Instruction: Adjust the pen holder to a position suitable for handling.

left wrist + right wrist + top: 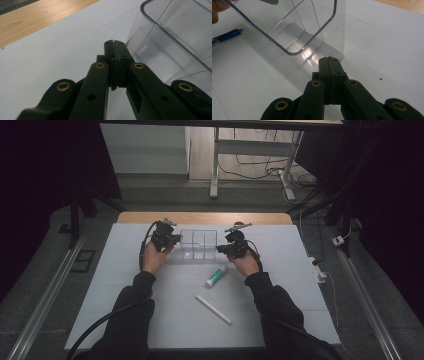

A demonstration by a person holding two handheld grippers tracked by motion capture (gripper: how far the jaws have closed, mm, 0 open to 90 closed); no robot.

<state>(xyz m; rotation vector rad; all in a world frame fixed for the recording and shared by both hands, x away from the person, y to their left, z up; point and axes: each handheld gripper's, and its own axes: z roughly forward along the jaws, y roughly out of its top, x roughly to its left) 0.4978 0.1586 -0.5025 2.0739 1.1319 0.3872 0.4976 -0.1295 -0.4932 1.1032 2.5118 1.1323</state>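
Note:
A clear plastic box point(198, 245) with dividers stands in the middle of the white mat point(125, 270). My left gripper point(175, 239) sits at its left end. In the left gripper view its jaws are pressed together with nothing between them point(115, 43), just beside the box's rounded corner point(175, 37). My right gripper point(220, 248) is at the box's right end. Its jaws are also together and empty point(329, 60), with the tips close to the foot of the box wall point(294, 27). Whether either touches the box I cannot tell.
A white tube with a green cap point(215, 276) lies in front of the box, and a white stick point(213, 309) lies nearer the person. A blue pen point(227, 35) lies on the mat beyond the box. The wooden table edge point(205, 217) runs behind the mat.

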